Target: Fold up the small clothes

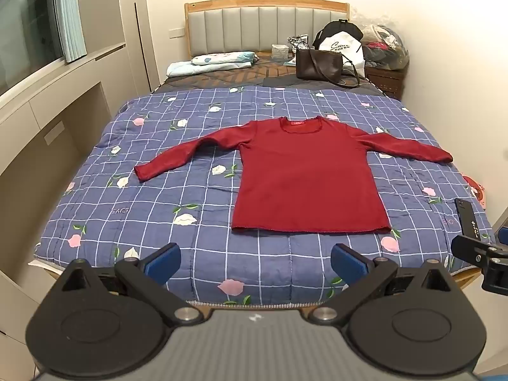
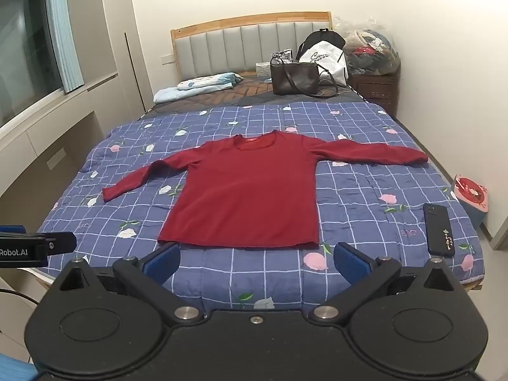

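Red top laid flat on the bed, both tools open and waiting at the foot.

The red long-sleeved top [image 1: 309, 177] lies face up on the checked quilt [image 1: 158, 209], collar toward the headboard, hem nearest the tools, sleeves stretched out to either side across the bed. The left tool [image 1: 255, 258] and right tool [image 2: 255, 258] both hover short of the hem with jaws wide and empty. Each sleeve probably falls to the tool on its own side, though the fisheye view makes reach hard to judge. A phone [image 2: 439, 228] rests on the quilt near the right tool.
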{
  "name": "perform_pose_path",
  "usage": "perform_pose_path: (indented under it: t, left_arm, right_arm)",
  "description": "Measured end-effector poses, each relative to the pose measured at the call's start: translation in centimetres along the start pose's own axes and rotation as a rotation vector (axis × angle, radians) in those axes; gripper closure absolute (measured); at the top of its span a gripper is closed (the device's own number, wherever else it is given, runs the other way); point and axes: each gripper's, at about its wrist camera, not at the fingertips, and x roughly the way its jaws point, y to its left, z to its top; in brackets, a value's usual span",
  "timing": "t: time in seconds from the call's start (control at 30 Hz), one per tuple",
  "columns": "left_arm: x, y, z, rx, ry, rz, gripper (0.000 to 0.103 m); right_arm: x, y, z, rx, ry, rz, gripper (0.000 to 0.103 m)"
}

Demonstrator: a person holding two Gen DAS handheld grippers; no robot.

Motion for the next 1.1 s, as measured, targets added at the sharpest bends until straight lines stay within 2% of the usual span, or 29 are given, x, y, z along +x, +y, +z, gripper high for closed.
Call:
perform_pose_path:
  t: [1.1]
  left_arm:
    - [0.00, 0.07, -0.33, 0.002, 0.002, -0.008, 0.000]
  right_arm:
    - [-0.19, 0.17, 0.03, 0.009, -0.002, -0.006, 0.000]
